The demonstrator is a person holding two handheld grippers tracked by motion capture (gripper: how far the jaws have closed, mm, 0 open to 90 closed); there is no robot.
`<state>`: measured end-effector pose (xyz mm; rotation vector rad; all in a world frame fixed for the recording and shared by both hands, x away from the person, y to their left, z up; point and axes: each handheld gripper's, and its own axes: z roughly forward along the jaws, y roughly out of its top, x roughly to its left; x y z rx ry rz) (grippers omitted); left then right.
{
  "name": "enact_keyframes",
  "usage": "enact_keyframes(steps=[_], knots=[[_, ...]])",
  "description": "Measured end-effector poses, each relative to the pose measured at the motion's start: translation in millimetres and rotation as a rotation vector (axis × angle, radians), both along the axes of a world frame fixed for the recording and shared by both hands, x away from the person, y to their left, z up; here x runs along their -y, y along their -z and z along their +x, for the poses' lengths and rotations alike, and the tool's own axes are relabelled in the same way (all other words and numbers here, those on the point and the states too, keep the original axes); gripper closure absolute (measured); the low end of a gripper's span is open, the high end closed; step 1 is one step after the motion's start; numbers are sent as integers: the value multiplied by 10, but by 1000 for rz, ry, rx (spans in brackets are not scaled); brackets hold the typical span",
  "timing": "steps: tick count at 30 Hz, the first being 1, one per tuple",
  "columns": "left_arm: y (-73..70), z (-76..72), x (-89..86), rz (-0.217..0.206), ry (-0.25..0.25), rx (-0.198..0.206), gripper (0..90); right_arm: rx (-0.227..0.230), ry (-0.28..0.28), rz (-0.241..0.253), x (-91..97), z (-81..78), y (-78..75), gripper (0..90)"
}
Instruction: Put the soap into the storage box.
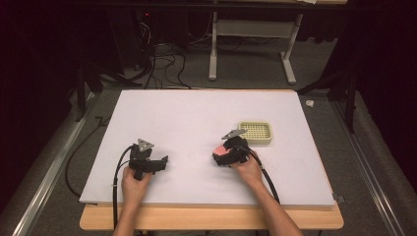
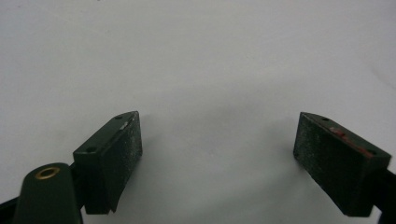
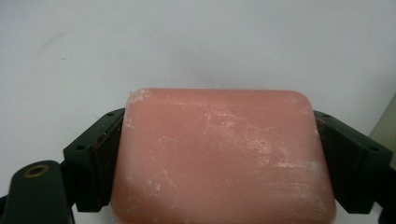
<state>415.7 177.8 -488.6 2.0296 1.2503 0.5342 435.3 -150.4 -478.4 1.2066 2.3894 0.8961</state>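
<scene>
Pink soap bar [image 3: 222, 156] lies crosswise, its ends clamped by right tongs [image 3: 219, 158].

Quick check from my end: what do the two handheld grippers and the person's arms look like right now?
Both grippers are black, blocky units. The left gripper and right gripper each carry a grey three-cornered plate on top and trail a thick black cable toward the table's near edge. Each has two rectangular black jaws with rough-textured pads and small screw holes; a brass-ringed hole sits low at the left in each gripper view. The forearms are bare, with no sleeves visible.
</scene>
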Motion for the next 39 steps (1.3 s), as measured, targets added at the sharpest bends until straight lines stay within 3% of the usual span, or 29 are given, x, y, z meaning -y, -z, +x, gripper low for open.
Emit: enact_keyframes(steps=[15, 30, 39], knots=[[0, 1, -2, -1, 0, -2, 160, -5, 4, 45, 96, -65, -120, 135], [0, 1, 0, -1, 0, -1, 160, 18, 15, 28, 217, -214, -269, 135], [0, 1, -1, -1, 1, -2, 160, 13, 50, 53, 365, -339, -289, 135]])
